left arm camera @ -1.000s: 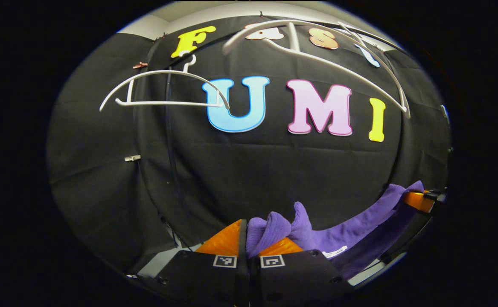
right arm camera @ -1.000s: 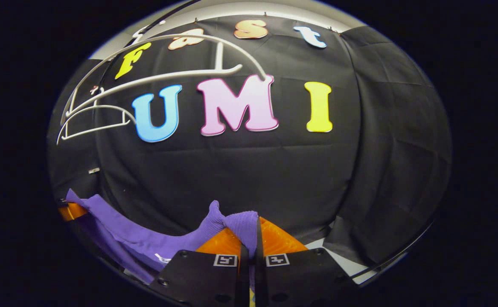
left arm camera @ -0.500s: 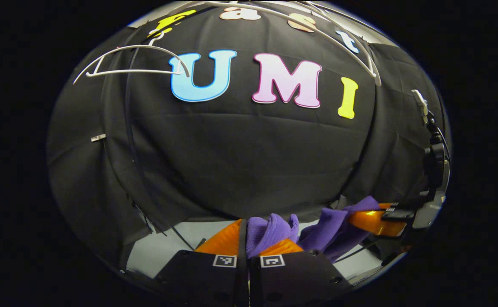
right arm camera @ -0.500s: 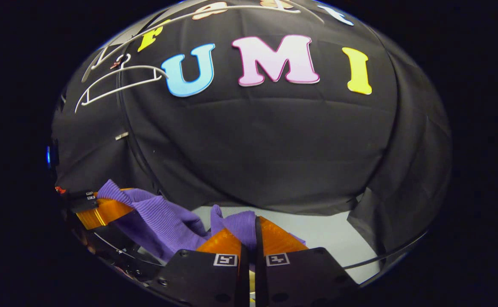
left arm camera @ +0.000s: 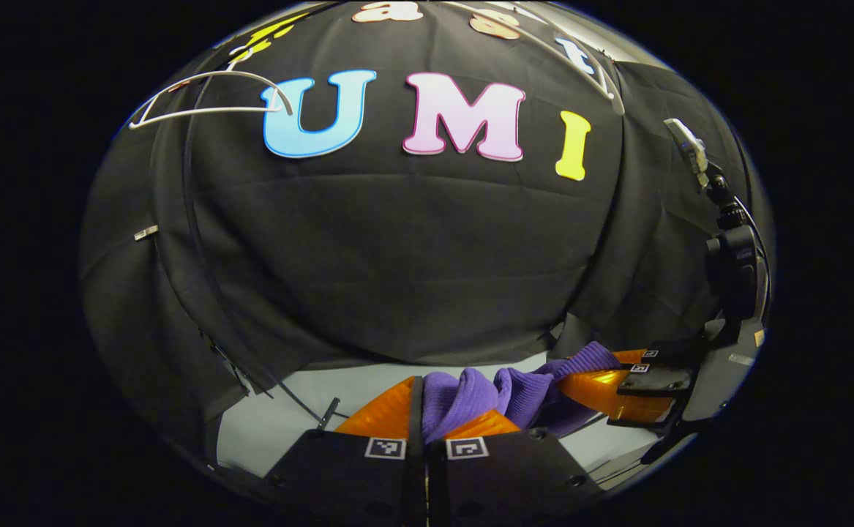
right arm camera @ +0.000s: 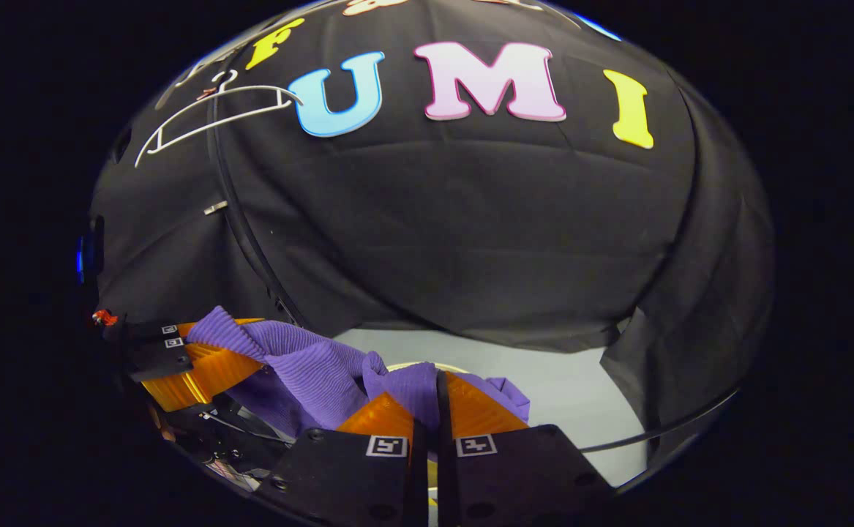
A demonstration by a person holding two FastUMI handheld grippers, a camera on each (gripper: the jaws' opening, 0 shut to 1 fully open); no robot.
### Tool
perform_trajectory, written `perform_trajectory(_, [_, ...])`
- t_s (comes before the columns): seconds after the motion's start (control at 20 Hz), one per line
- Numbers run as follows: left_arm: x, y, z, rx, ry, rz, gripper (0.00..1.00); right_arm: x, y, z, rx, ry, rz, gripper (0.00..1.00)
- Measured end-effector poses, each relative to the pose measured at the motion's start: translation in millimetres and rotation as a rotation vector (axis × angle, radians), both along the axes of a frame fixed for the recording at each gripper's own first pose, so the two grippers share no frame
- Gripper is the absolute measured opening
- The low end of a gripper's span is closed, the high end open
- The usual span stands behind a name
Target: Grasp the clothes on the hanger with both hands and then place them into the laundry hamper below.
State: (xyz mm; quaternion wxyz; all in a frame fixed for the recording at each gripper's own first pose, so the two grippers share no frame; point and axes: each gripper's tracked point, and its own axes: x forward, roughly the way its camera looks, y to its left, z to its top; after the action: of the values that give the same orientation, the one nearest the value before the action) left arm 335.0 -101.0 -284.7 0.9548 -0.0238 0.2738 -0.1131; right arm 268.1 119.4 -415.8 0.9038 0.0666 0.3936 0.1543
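In the left gripper view, the left gripper sits at the bottom centre of the frame, its two orange fingers drawn close together with a fold of the purple garment pinched between them, so the jaws are nearly closed and clamped on the cloth. From that fold the ribbed purple fabric runs toward the lower right of the frame, where the right gripper pinches its other end between orange fingers; the dark body of that tool and its cable rise along the right edge. In the right gripper view, the right gripper is at the bottom centre, jaws likewise almost shut with a bunch of the purple garment caught between the orange fingers. The cloth stretches from there to the lower left of the frame, where the left gripper holds it, and a small flap hangs just right of the near fingers. A white hanger shows bare in the upper left of the left gripper view, and the same white hanger appears in the upper left of the right gripper view, well apart from the garment. A pale floor lies below the cloth. A curved pale rim behind the right gripper's fingers is too hidden to identify.
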Motion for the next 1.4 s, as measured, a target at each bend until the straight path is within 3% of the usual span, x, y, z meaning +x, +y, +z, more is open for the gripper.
perform_trajectory(0.15, [0.8,0.2,-50.4,0.021,0.106,-0.016,0.06,-16.2,1.9,-52.3,-0.021,0.146,0.005,0.10])
perform_trajectory(0.2, [-2.1,0.4,-67.9,0.029,0.152,-0.015,0.06,-24.9,3.3,-62.7,-0.017,0.192,0.014,0.05])
perform_trajectory(0.25, [-11.9,2.3,-77.5,0.033,0.189,-0.014,0.07,-32.0,2.6,-73.7,-0.026,0.229,0.017,0.24])
perform_trajectory(0.45, [-24.6,5.4,-118.4,0.053,0.259,0.005,0.97,-54.2,-8.0,-102.8,-0.062,0.319,0.012,1.00])
perform_trajectory(0.7, [-37.7,12.7,-128.1,0.047,0.302,0.009,0.96,-63.0,-24.6,-108.7,-0.084,0.327,-0.003,0.99])
perform_trajectory(0.95, [-39.5,15.3,-110.7,0.035,0.275,0.013,0.96,-61.8,-28.6,-86.1,-0.065,0.286,-0.030,0.99])
perform_trajectory(1.15, [-45.8,19.8,-68.5,0.015,0.188,0.020,0.96,-57.5,-36.6,-38.0,-0.047,0.177,-0.089,0.99])
perform_trajectory(1.4, [-67.5,31.7,11.1,0.035,0.013,0.032,0.96,-57.9,-40.0,55.6,-0.063,-0.047,-0.132,0.99])
